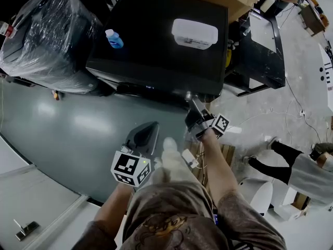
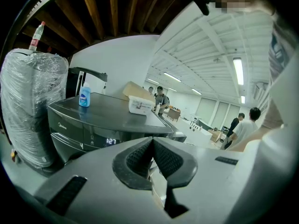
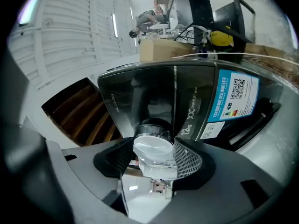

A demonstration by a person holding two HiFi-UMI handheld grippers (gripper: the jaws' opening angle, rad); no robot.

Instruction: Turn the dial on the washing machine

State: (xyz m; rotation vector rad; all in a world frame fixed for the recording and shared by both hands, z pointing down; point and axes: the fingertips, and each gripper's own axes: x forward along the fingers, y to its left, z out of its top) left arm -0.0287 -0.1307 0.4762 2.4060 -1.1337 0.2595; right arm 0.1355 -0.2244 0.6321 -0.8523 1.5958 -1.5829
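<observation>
The black washing machine (image 1: pixel 156 35) stands ahead of me, its top facing up in the head view. My right gripper (image 1: pixel 191 102) reaches its front panel at the right corner. In the right gripper view a round silver dial (image 3: pixel 153 145) sits between the ribbed pads (image 3: pixel 188 160), and the gripper (image 3: pixel 152 149) is shut on it. A blue label (image 3: pixel 229 99) is stuck on the panel beside the dial. My left gripper (image 1: pixel 153 125) hangs back from the machine over the floor. Its jaws (image 2: pixel 152 144) meet with nothing held. The machine's lit display (image 2: pixel 110 141) shows in the left gripper view.
A blue bottle (image 1: pixel 114 39) and a white lidded box (image 1: pixel 194 33) rest on the machine's top. A bulky plastic-wrapped item (image 1: pixel 47 35) stands to its left, a black table (image 1: pixel 265 40) to its right. Another person (image 1: pixel 307 165) crouches at the far right near a white bin (image 1: pixel 257 194).
</observation>
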